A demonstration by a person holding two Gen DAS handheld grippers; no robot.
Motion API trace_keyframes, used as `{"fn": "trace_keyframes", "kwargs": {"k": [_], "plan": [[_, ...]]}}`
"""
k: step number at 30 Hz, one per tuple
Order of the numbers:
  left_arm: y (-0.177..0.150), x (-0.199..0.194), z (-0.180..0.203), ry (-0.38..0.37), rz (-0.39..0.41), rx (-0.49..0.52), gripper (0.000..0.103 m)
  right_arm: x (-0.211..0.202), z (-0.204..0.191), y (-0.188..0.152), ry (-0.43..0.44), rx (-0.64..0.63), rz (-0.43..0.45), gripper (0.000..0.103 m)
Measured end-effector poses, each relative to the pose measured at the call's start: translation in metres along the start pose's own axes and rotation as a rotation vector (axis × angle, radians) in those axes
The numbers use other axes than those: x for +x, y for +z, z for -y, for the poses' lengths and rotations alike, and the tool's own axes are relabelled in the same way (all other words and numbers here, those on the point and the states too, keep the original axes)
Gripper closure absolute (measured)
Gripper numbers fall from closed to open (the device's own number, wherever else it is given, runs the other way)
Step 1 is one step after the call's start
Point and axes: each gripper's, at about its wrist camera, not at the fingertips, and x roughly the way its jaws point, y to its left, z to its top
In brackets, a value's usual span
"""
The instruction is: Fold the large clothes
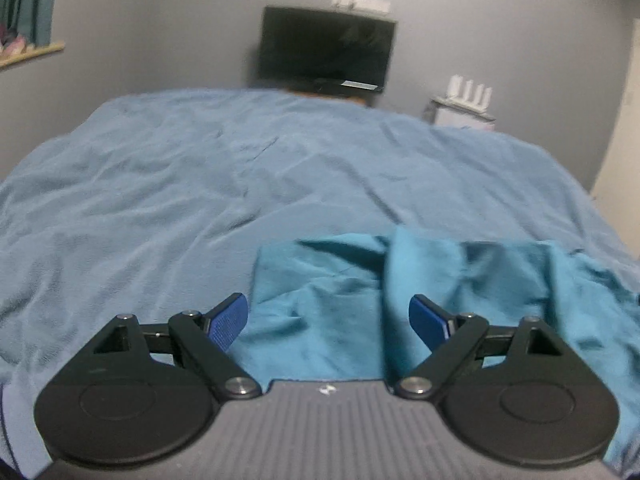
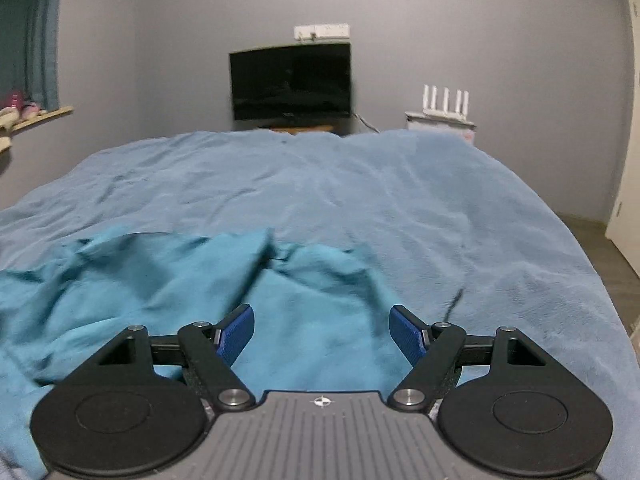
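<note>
A teal garment (image 1: pixel 344 300) lies rumpled on the near part of a bed covered with a light blue blanket (image 1: pixel 200 184). In the left wrist view it spreads from the centre to the right edge. My left gripper (image 1: pixel 328 316) is open, its blue pads wide apart, just above the garment's left part. In the right wrist view the garment (image 2: pixel 168 288) fills the lower left. My right gripper (image 2: pixel 322 328) is open and hovers over the garment's right part. Neither gripper holds anything.
The blanket (image 2: pixel 400 208) covers the whole bed, wrinkled. Beyond the far edge stands a dark TV (image 2: pixel 292 82) against a grey wall, and a white router on a small cabinet (image 2: pixel 444 114). A window ledge (image 2: pixel 36 118) is at the left. Floor shows at the right.
</note>
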Motion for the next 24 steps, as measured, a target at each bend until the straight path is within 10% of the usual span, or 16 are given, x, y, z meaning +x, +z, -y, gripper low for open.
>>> {"fn": "trace_keyframes", "kwargs": {"k": [12,24], "plan": [[-0.010,0.104,-0.016,0.076,-0.139,0.059,0.015,0.095,0.024,0.004,-0.021,0.021,-0.075,0.026],[-0.013,0.151,-0.044,-0.100,-0.130,0.021,0.009,0.161,0.043,0.003,0.120,0.123,-0.126,0.019]]}}
